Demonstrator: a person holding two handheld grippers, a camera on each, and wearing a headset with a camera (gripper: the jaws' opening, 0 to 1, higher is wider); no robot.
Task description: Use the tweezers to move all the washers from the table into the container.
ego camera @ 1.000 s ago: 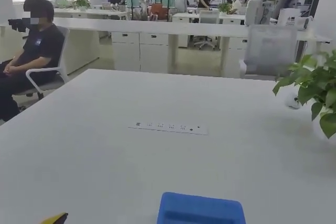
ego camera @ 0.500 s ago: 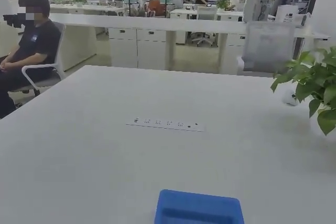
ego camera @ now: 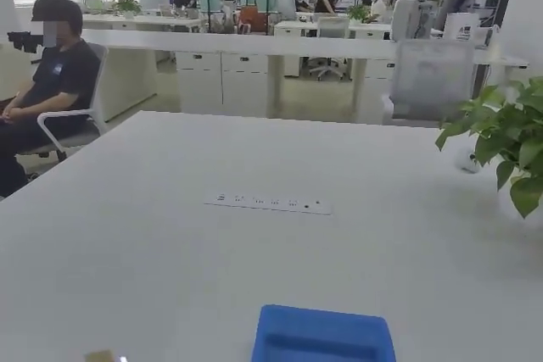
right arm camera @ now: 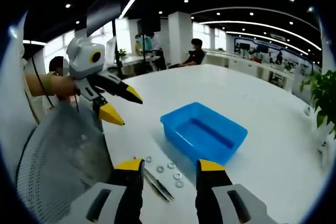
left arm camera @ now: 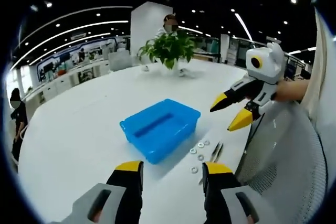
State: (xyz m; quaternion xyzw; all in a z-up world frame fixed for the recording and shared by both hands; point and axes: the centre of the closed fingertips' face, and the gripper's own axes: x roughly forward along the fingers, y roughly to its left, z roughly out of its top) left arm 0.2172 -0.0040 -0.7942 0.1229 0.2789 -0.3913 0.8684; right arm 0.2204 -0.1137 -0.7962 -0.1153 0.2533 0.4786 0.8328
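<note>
Left gripper view: tweezers point(left arm camera: 214, 154) point toward spread left tongs point(left arm camera: 173, 167); right tongs point(left arm camera: 221, 119) gape.

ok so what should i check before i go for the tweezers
1. Left gripper open and holding nothing: ok.
2. Right gripper open and holding nothing: ok.
3. Tweezers in a gripper: not ok, they lie loose beside the washers.
4. Which end of the tweezers is the tips: cannot tell.
5. Container open-topped and close to the washers: ok.
</note>
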